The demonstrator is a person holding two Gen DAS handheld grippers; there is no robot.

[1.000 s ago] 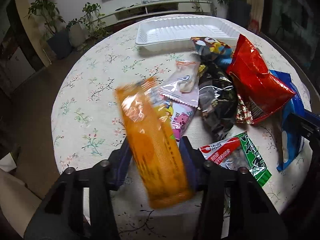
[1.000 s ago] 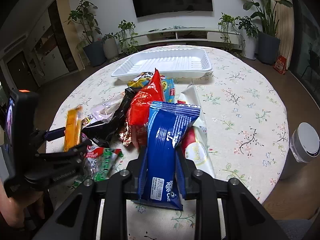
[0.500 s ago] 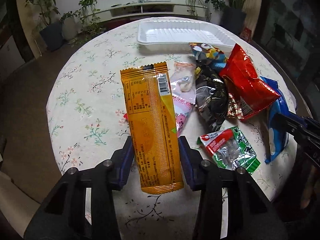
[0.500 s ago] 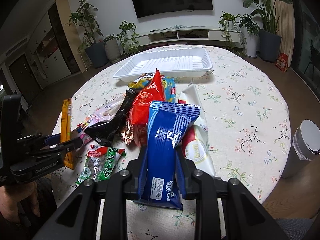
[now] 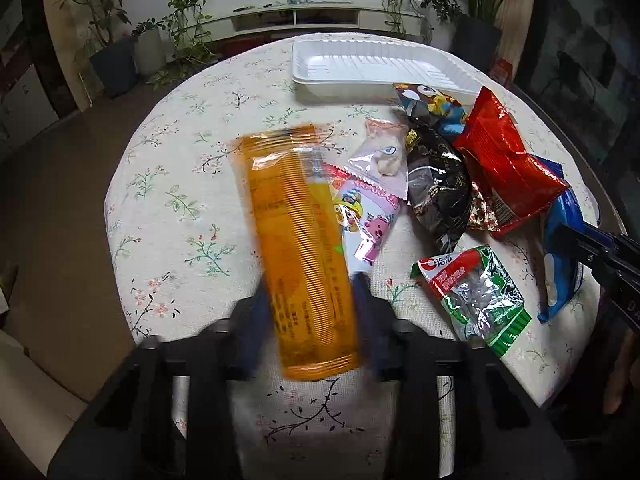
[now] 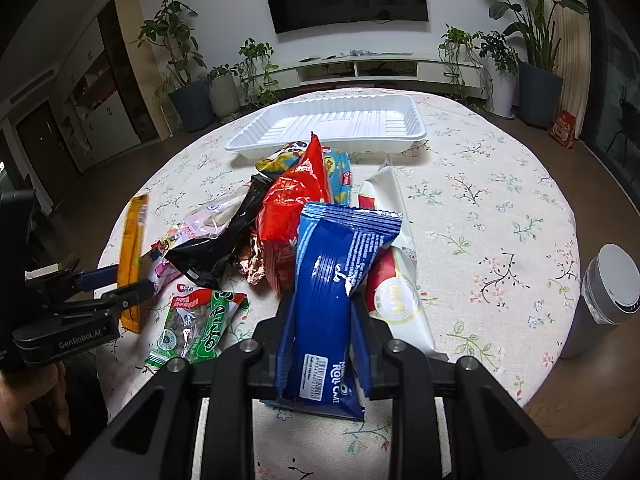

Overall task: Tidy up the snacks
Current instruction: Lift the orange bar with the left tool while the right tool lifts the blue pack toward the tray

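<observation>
My left gripper (image 5: 310,304) is shut on a long orange snack packet (image 5: 298,248) and holds it above the round table; the packet is motion-blurred. It also shows in the right wrist view (image 6: 132,256). My right gripper (image 6: 322,332) is shut on a blue roll-cake packet (image 6: 336,292), held over the table's near side. An empty white tray (image 6: 332,128) stands at the far side, also in the left wrist view (image 5: 372,66). Between tray and grippers lies a heap of snacks: a red bag (image 6: 292,204), a black bag (image 6: 216,244), a white packet (image 6: 394,280), a green seaweed packet (image 6: 196,324).
The table has a floral cloth (image 6: 500,208). A grey cylindrical bin (image 6: 600,300) stands beside the table at the right. A pink cartoon packet (image 5: 364,216) and a clear pink packet (image 5: 384,160) lie left of the heap. Potted plants and a TV shelf are behind.
My left gripper has shifted with the orange packet, which now tilts and blurs; the view has moved closer to the table. The right gripper and blue packet have stayed put.
</observation>
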